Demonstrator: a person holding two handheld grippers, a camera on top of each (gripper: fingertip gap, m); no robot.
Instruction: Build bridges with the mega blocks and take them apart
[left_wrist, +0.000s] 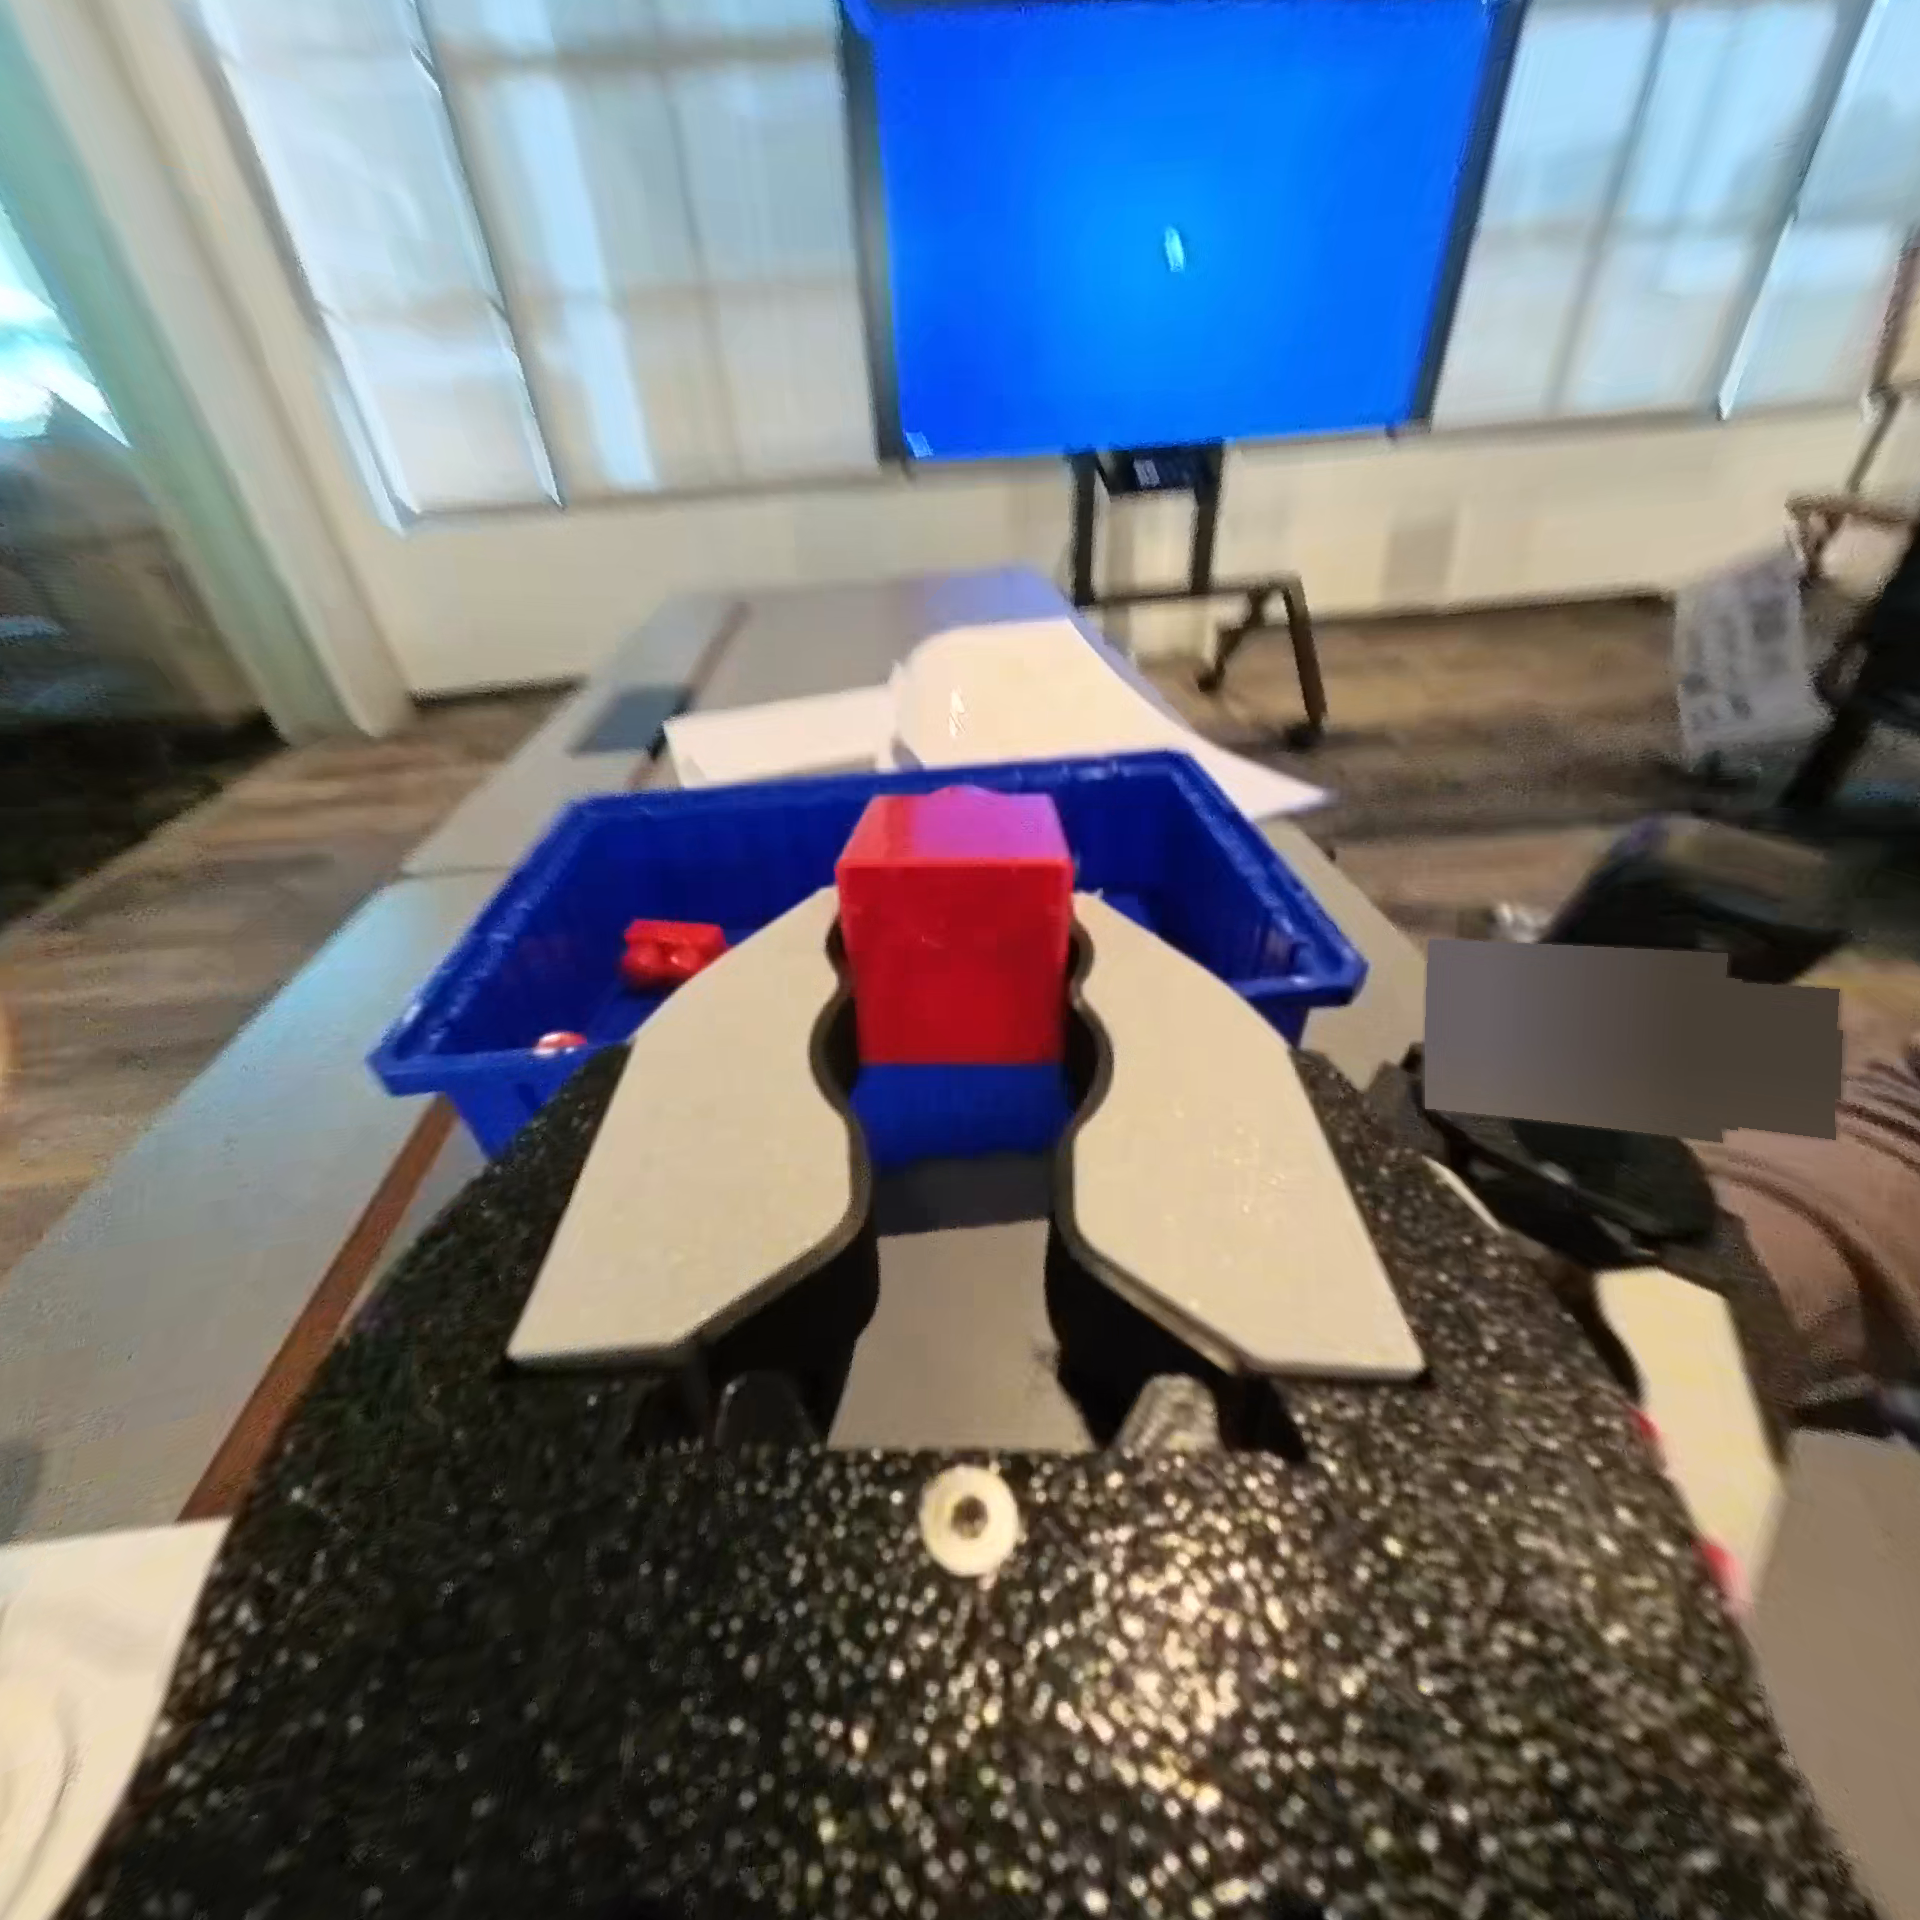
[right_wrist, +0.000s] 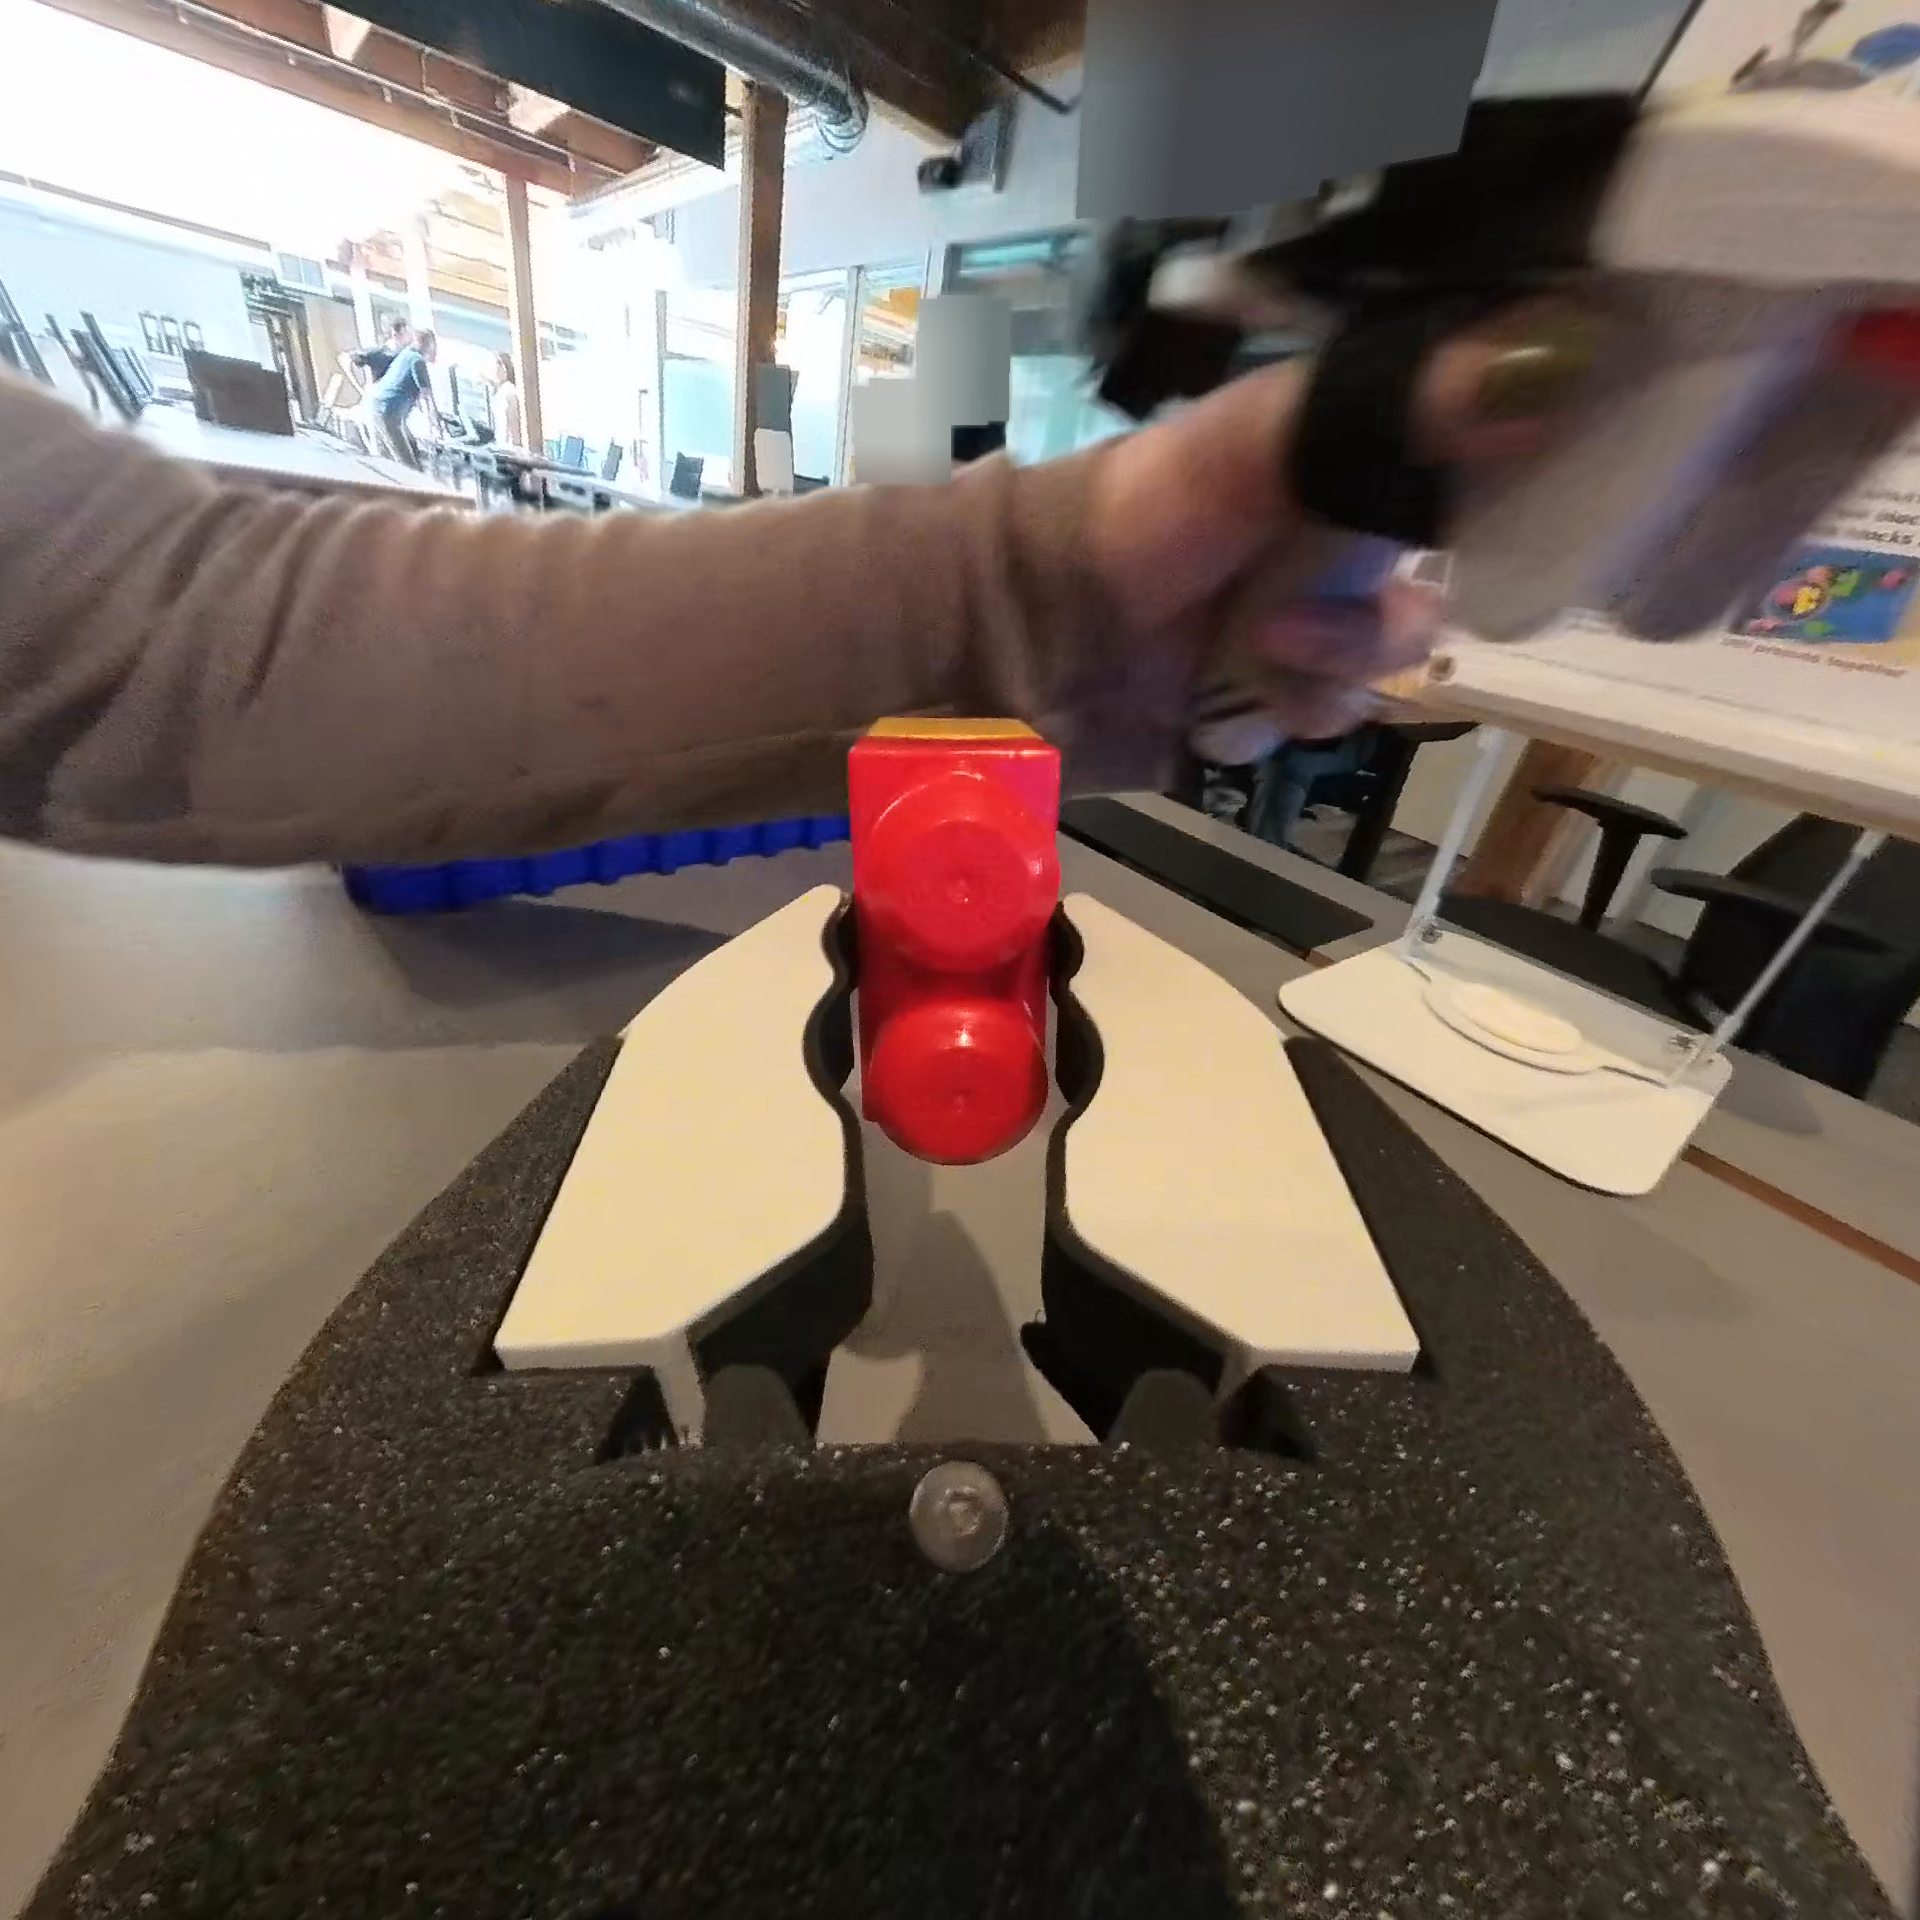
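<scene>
Red-on-blue plastic block stack (left_wrist: 954, 982) clenched in the left tool (left_wrist: 956, 997) over the blue plastic bin (left_wrist: 1314, 940); right tool (right_wrist: 951, 997) grips a red two-stud block (right_wrist: 951, 935). Looks like teardown, next drop them in.

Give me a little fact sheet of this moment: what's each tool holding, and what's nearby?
left gripper: shut on a red plastic block joined to a blue plastic block
right gripper: shut on a red two-stud plastic block, studs facing the camera
blue plastic bin: on the grey table, holding loose red pieces
</scene>
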